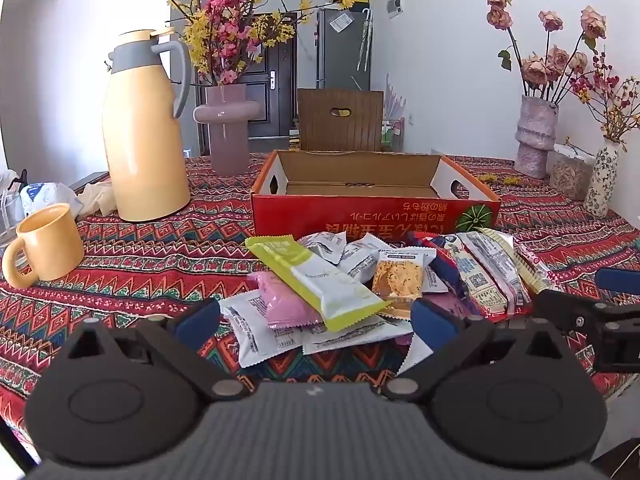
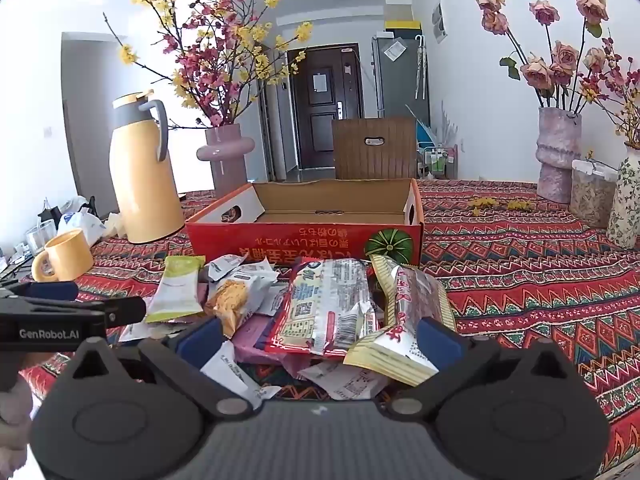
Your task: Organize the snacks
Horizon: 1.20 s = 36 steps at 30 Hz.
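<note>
At the far left a yellow mug [image 1: 50, 240] is sitting on the patterned table [image 1: 152, 248], with a tall yellow thermos jug [image 1: 142, 128] standing behind it and a pink vase [image 1: 227, 128] of blossom branches just beyond. The left tongs [image 1: 316, 322] are hovering with their jaws spread wide over the near edge of the snack pile [image 1: 360, 280], gripping nothing; a lime-green packet [image 1: 316, 280] is lying across a pink one between the pads. Behind the pile an open red cardboard box [image 1: 372, 208] is sitting empty. The right tongs [image 2: 320, 344] are likewise gaping wide, empty, over a red-bordered packet [image 2: 324, 312] and a cream packet [image 2: 404, 320]. Further right, vases of dried roses [image 2: 558, 152] are standing by the wall.
</note>
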Each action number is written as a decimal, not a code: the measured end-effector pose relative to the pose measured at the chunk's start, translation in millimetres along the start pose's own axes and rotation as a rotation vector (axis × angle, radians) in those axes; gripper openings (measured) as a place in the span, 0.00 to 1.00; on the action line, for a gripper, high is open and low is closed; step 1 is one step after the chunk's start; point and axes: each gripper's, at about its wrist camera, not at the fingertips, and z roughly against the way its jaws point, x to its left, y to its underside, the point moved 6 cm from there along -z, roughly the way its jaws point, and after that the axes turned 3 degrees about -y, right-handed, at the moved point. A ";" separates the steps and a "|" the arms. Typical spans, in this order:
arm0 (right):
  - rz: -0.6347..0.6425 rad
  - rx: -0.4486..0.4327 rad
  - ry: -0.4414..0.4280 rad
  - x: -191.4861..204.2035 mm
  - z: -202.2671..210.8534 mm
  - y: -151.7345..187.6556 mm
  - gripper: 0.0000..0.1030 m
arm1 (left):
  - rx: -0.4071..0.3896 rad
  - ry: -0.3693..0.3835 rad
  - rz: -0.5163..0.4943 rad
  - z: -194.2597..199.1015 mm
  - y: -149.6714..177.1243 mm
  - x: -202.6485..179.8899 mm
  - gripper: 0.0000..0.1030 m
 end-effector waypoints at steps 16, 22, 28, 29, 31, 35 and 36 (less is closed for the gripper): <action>-0.008 0.027 0.018 -5.0 -3.3 2.9 1.00 | -0.004 0.011 -0.010 1.5 3.6 -3.5 1.00; -0.008 0.036 0.020 -5.2 -4.2 3.3 1.00 | -0.009 0.015 -0.015 1.7 4.6 -5.0 1.00; -0.009 0.043 0.020 -4.8 -4.8 3.4 1.00 | -0.008 0.015 -0.012 1.7 4.8 -4.1 1.00; -0.009 0.043 0.020 -4.9 -4.9 3.4 1.00 | -0.008 0.015 -0.012 1.7 4.8 -3.9 1.00; -0.010 0.043 0.020 -4.9 -4.9 3.4 1.00 | -0.007 0.016 -0.012 1.8 4.9 -3.6 1.00; -0.009 0.043 0.020 -4.8 -5.0 3.7 1.00 | -0.007 0.015 -0.012 1.8 4.8 -3.7 1.00; -0.009 0.043 0.020 -4.6 -4.9 3.6 1.00 | -0.007 0.015 -0.012 1.7 4.8 -3.7 1.00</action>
